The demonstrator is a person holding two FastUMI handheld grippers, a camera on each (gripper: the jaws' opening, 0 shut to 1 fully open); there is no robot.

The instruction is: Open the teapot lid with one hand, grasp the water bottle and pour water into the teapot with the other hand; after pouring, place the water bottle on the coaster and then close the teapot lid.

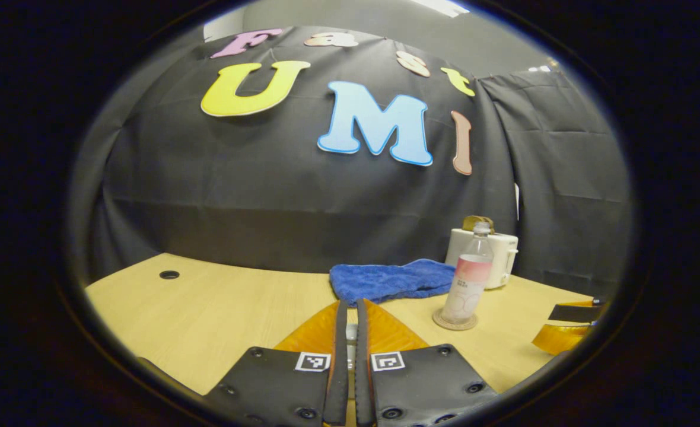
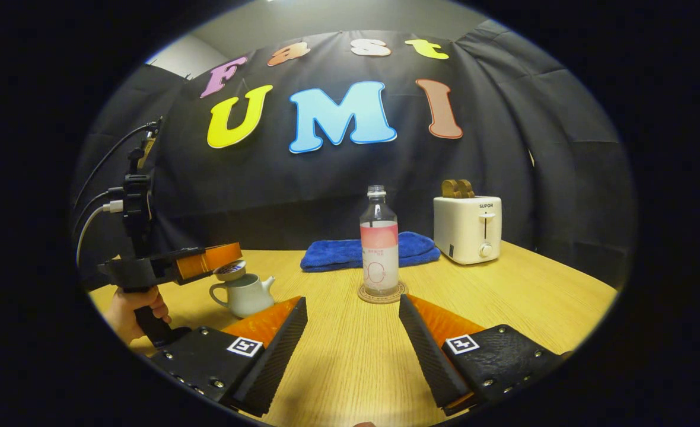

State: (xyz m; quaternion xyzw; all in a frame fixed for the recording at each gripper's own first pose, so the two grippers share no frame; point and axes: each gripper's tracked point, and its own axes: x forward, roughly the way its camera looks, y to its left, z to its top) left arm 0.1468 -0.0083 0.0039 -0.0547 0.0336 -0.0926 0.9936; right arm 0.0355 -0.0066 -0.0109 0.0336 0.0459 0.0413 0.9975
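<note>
1. the right gripper (image 2: pixel 353 317) hangs low over the table (image 2: pixel 350 367) with its fingers spread wide and nothing between them; the water bottle (image 2: pixel 379 248) stands upright straight ahead of that gap, on the coaster (image 2: pixel 382 294), apart from the fingers.
2. off to that gripper's left, the left gripper (image 2: pixel 222 259) sits just above the teapot (image 2: pixel 244 293), with the teapot lid (image 2: pixel 230 270) right at its tip. in the left gripper view its own fingers (image 1: pixel 340 332) are nearly together with a pale sliver in the slot; whether they truly pinch the lid cannot be told from here.
3. judged step: the lid comes up, or is held up, while the right side goes for the bottle.
4. to do it well, the lid should rise straight and stay clear of the pot's mouth, held steady.
5. the right gripper should run forward level, centre the bottle's body between the fingers below the label band, then close firmly.
6. beyond the bottle lie a blue towel (image 2: pixel 350 251) and a toaster (image 2: pixel 467 229); the lift should stay short of both.
</note>
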